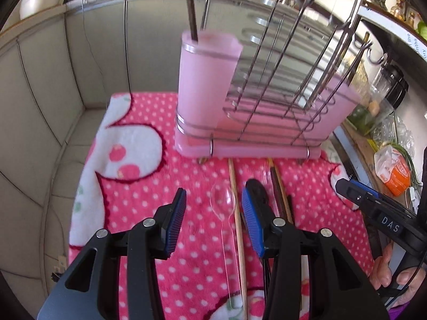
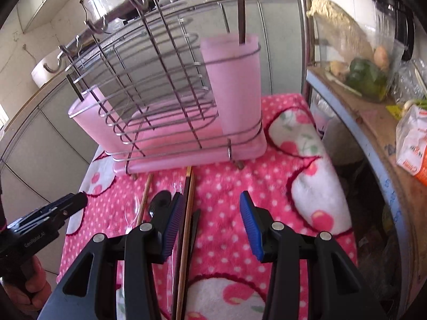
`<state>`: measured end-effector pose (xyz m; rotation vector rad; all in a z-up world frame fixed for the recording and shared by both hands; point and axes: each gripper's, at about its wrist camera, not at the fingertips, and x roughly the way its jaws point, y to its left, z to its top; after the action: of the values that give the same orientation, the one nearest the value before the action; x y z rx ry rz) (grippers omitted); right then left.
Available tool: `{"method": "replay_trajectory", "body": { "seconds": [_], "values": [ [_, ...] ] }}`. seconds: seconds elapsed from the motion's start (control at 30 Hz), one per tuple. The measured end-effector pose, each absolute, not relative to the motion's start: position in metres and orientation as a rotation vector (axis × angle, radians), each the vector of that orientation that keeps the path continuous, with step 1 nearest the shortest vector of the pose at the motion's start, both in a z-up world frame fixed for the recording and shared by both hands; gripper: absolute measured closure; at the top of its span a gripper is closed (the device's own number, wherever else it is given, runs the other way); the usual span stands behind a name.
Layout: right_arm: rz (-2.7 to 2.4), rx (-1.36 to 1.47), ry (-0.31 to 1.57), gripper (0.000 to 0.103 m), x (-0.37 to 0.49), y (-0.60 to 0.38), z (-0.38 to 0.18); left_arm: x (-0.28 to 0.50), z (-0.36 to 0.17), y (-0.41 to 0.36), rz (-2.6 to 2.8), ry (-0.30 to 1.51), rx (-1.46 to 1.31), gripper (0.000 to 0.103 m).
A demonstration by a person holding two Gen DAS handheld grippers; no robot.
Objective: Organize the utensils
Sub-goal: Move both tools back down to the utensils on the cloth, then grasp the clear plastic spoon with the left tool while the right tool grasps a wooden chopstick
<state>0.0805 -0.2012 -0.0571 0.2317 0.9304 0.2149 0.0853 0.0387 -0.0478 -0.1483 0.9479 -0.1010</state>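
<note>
Left gripper [image 1: 213, 221] spread wide, straddling the clear plastic spoon [image 1: 223, 205] lying on the pink polka-dot towel [image 1: 138, 194] near the pink plastic holder [image 1: 208, 80]. Right gripper [image 2: 210, 226] spread, holding nothing. Suggest lowering, then pinching the thin handle squarely; beware the adjacent wooden chopstick [image 1: 236, 200].

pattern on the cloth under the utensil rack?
Pink fleece cloth with small white polka dots and large white patches bearing cherry prints; clearest in the left wrist view.
</note>
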Motion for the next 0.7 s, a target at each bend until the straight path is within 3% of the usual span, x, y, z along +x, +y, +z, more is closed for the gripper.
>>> {"method": "replay_trajectory", "body": {
  "seconds": [0.13,0.23,0.33,0.7],
  "values": [
    [0.271,0.298,0.991,0.068,0.081,-0.207,-0.071,0.088,-0.069,0.038,-0.138,1.006,-0.183,0.060],
    [0.321,0.353,1.038,0.073,0.083,-0.210,-0.082,0.091,-0.084,0.032,-0.168,1.060,-0.180,0.067],
    [0.350,0.387,1.080,0.088,0.085,-0.211,-0.091,0.097,-0.094,0.025,-0.174,1.094,-0.158,0.073],
    [0.403,0.383,1.146,0.089,0.095,-0.192,-0.110,0.112,-0.120,0.015,-0.167,1.124,-0.146,0.078]
  ]
}}
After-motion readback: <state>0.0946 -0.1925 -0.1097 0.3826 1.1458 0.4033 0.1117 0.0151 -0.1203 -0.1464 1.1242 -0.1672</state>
